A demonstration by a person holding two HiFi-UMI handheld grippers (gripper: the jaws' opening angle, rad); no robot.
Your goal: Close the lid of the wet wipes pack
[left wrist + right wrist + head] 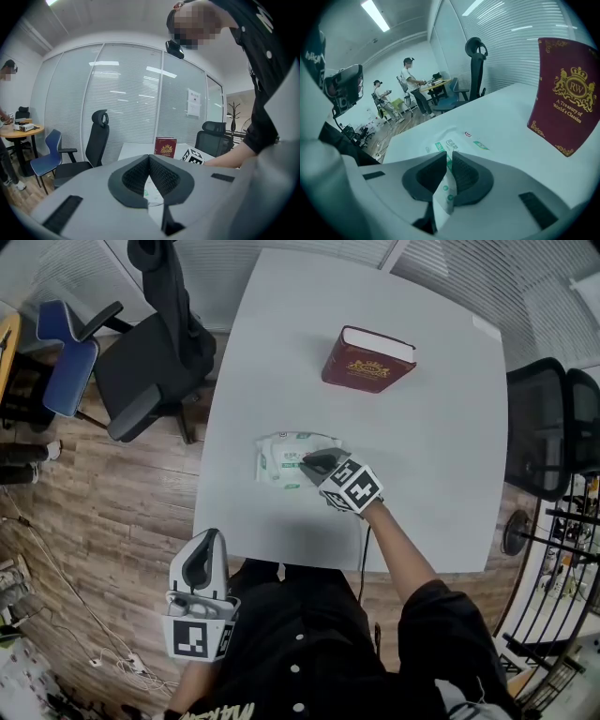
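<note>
The wet wipes pack (281, 457) lay flat on the grey table (422, 474), left of the middle of the head view, with its long axis running left to right across the frame. A dark red book (368, 359) sat well apart from it, towards the upper right.

The right gripper (314, 463) was the one at work. It came in from the lower right on an outstretched forearm and pointed down at a slant, with its tips over the right-hand part of the pack. In the right gripper view its jaws stood almost together, pinching the thin white lid flap (443, 199) with its green dots. The flap ran back through the narrow slot towards the camera. The body of the pack (454, 140) lay just ahead of and below the tips (449, 161), up-frame from them. Where the flap hinged I could not make out.

As I judged it, the closing turned on that gap. The flap was held up off the pack, so it had to be carried forward and down onto the top face along the pack's length, then pressed flat.

The left gripper (202, 563) hung off the near table edge at the lower left, well away from the pack and pointing nearly level. Its jaws (149, 157) met at the tips with nothing between them.
</note>
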